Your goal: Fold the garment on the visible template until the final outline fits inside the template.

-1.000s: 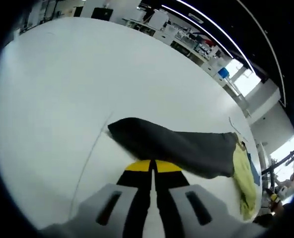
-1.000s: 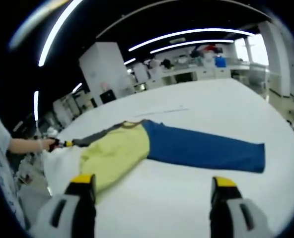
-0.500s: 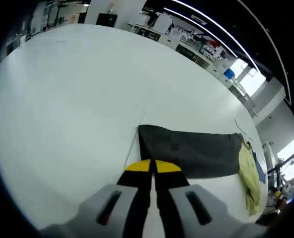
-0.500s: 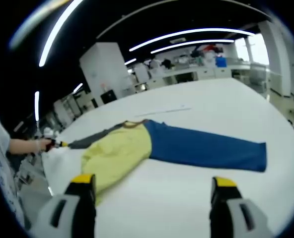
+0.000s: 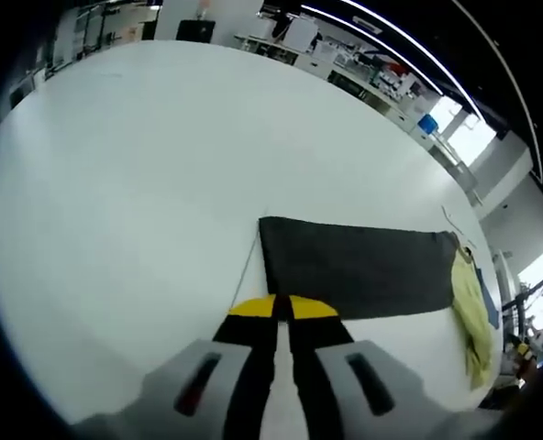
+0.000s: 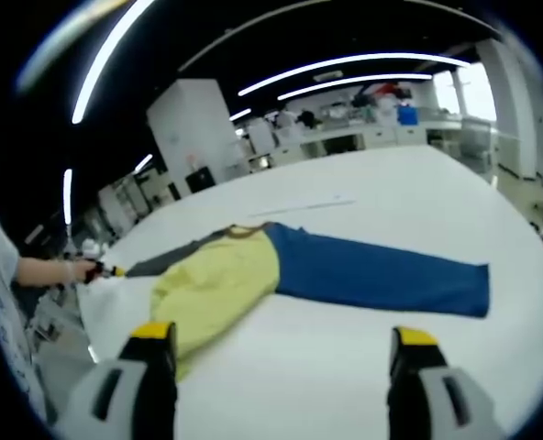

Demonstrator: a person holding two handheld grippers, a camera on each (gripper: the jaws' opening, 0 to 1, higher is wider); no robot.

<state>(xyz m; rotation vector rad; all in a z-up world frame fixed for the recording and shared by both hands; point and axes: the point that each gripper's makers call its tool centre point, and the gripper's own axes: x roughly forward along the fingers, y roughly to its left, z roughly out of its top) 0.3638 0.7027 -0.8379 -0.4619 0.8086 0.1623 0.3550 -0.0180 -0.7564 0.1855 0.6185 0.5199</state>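
A long-sleeved garment lies spread on the white table [image 6: 409, 202]: yellow body [image 6: 216, 280], blue sleeve [image 6: 382, 275], dark grey sleeve [image 5: 354, 270]. In the left gripper view the grey sleeve lies flat and straight ahead, and my left gripper [image 5: 282, 307] is shut at its near cuff edge. The yellow body [image 5: 473, 307] shows past the sleeve's far end. From the right gripper view, a hand holds the left gripper [image 6: 106, 270] at the grey sleeve's tip. My right gripper [image 6: 282, 337] hovers open over bare table in front of the garment. A thin template line [image 5: 246, 266] runs by the cuff.
A second thin line [image 6: 299, 206] crosses the table beyond the collar. Benches and a white cabinet [image 6: 193, 128] stand past the table's far edge. Open white table [image 5: 143, 165] stretches left of the grey sleeve.
The grey sleeve, bent and raised a second ago, now lies stretched out flat. The left gripper has drawn back along it. The right gripper has barely moved.
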